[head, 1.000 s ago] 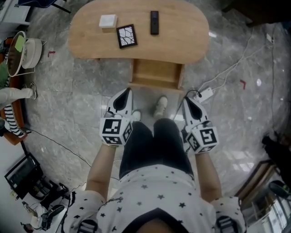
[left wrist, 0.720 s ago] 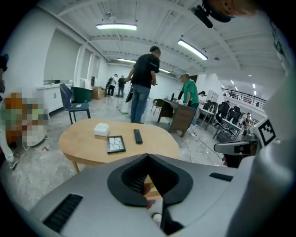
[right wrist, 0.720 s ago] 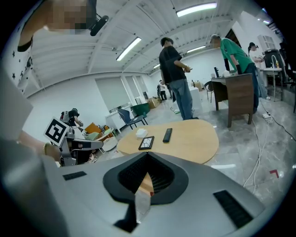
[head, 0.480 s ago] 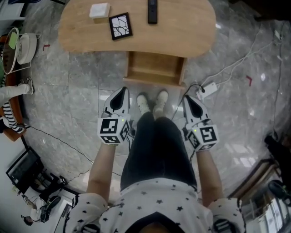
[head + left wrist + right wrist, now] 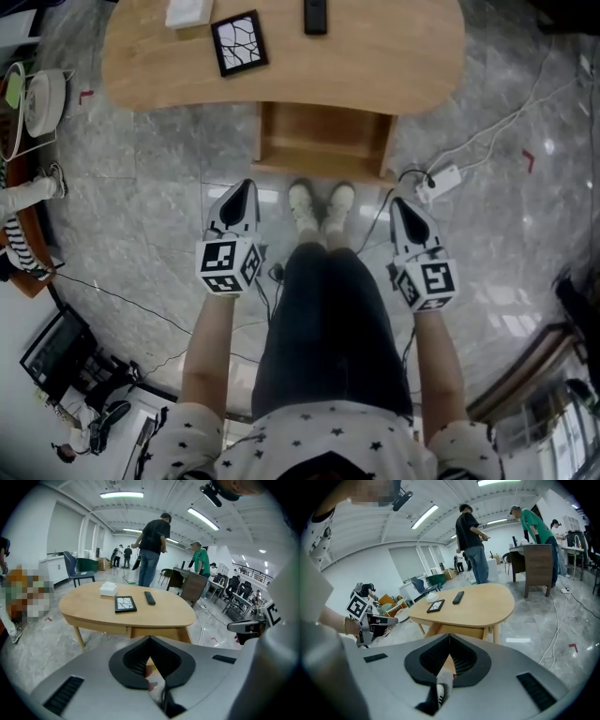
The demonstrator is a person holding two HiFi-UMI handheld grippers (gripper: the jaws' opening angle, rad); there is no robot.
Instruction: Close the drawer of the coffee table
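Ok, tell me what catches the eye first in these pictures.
The wooden table spans the top of the head view, with its drawer pulled out toward the person's shoes. Below it, the left gripper and right gripper flank the legs, both with jaws shut and empty. On the tabletop lie a black remote and a crackle-patterned tile.
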